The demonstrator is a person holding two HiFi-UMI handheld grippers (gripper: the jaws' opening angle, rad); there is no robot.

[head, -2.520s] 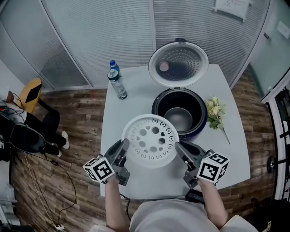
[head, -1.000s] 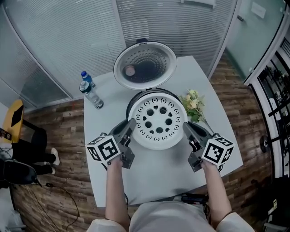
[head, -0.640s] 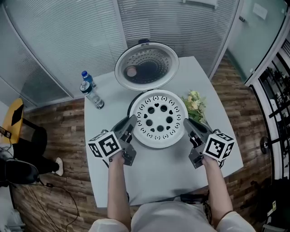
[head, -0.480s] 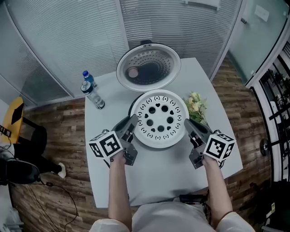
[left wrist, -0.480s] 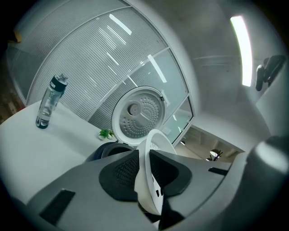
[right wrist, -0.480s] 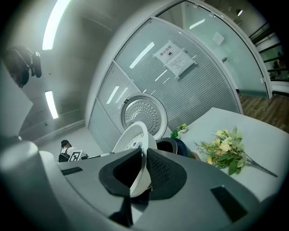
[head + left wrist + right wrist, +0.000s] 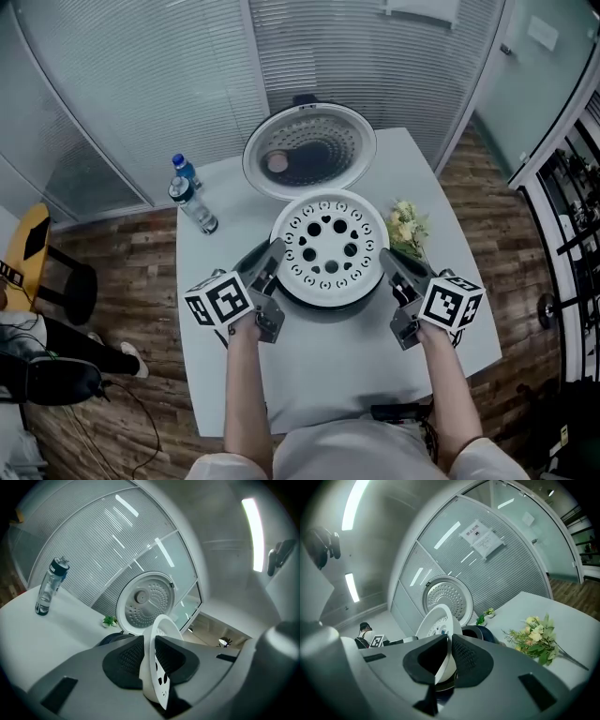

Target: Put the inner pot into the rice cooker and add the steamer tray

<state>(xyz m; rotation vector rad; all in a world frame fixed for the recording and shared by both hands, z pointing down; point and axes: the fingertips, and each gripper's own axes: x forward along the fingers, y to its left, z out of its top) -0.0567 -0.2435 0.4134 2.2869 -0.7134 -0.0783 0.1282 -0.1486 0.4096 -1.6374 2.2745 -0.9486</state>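
Observation:
The white steamer tray point(image 7: 330, 248), round and full of holes, sits level over the mouth of the dark blue rice cooker point(image 7: 317, 305) and hides the pot inside. My left gripper point(image 7: 273, 255) is shut on the tray's left rim, my right gripper point(image 7: 386, 260) on its right rim. In the left gripper view the tray's rim point(image 7: 152, 667) stands edge-on between the black pads point(image 7: 126, 660). The right gripper view shows the same pinch on the rim point(image 7: 443, 656), with the cooker's body point(image 7: 480, 632) just behind. The cooker's lid point(image 7: 309, 152) stands open behind the tray.
A water bottle point(image 7: 192, 197) stands at the back left of the white table point(image 7: 328, 366). A bunch of yellow-green flowers point(image 7: 408, 230) lies right of the cooker, close to my right gripper. Glass partition walls run behind the table.
The tray, held in front of the cooker with the inner pot showing, has been carried forward over the cooker's mouth. In the last second both grippers keep their grip and barely move.

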